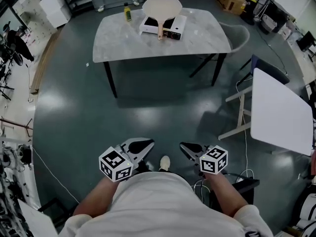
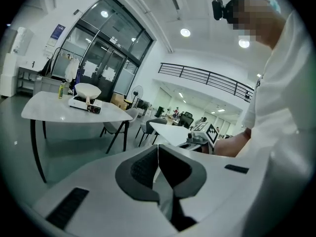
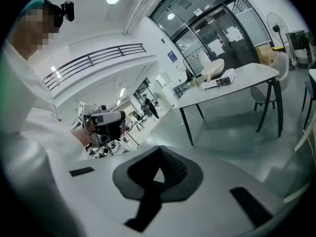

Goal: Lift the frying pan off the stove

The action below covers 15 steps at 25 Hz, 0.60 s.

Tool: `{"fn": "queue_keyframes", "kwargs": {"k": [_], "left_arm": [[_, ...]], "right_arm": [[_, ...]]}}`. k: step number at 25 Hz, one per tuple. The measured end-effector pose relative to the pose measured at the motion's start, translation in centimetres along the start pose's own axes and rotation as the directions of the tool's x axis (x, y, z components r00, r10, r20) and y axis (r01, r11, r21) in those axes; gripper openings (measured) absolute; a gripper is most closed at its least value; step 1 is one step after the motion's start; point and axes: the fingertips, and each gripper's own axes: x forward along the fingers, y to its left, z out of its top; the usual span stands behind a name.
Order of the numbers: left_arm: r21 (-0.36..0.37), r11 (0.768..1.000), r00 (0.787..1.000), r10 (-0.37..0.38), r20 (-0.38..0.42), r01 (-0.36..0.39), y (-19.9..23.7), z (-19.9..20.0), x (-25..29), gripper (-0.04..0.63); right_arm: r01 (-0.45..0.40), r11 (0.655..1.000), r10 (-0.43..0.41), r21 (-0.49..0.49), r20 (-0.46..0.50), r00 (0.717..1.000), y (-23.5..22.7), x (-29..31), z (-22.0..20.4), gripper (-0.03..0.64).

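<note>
1 frying pan (image 1: pixel 161 6), 1 stove (image 1: pixel 169 28) & 1 bottle (image 1: pixel 128 13) by marble table's (image 1: pixel 143 47) far edge; 1 white table (image 1: pixel 279 113), 1 chair (image 1: pixel 238 35), 2 grippers: left gripper (image 1: pixel 147 144), right gripper (image 1: pixel 186 148).

No words or numbers can be read. The left cube (image 1: pixel 116 164) behind the left gripper (image 1: pixel 142 146) and the right cube (image 1: pixel 214 159) behind the right gripper (image 1: pixel 189 150) bear only black-and-white square patterns. Far ahead of the left gripper, a blue sign (image 2: pixel 58 32) and door sheets (image 2: pixel 105 73) are too small to read.

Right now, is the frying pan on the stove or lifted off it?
On: the frying pan rests on top of the stove, with nothing holding it.
</note>
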Motion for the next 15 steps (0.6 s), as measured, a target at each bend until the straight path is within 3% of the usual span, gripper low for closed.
{"fn": "queue_keyframes", "kwargs": {"k": [8,15], "left_arm": [[-0.001,1.000,1.000,0.008,0.004,-0.008,4.0,2.8,2.7,0.020],[-0.024,0.998,0.998,-0.050,0.035,0.051,11.9,7.4,6.4,0.020]], "right_arm": [[-0.035,0.996,0.033,0.077,0.027,0.999,-4.2,2.0,3.8,0.058],[0.034,0.997,-0.035,0.065,0.014,0.999,-8.6,5.1,11.2,0.084]]}}
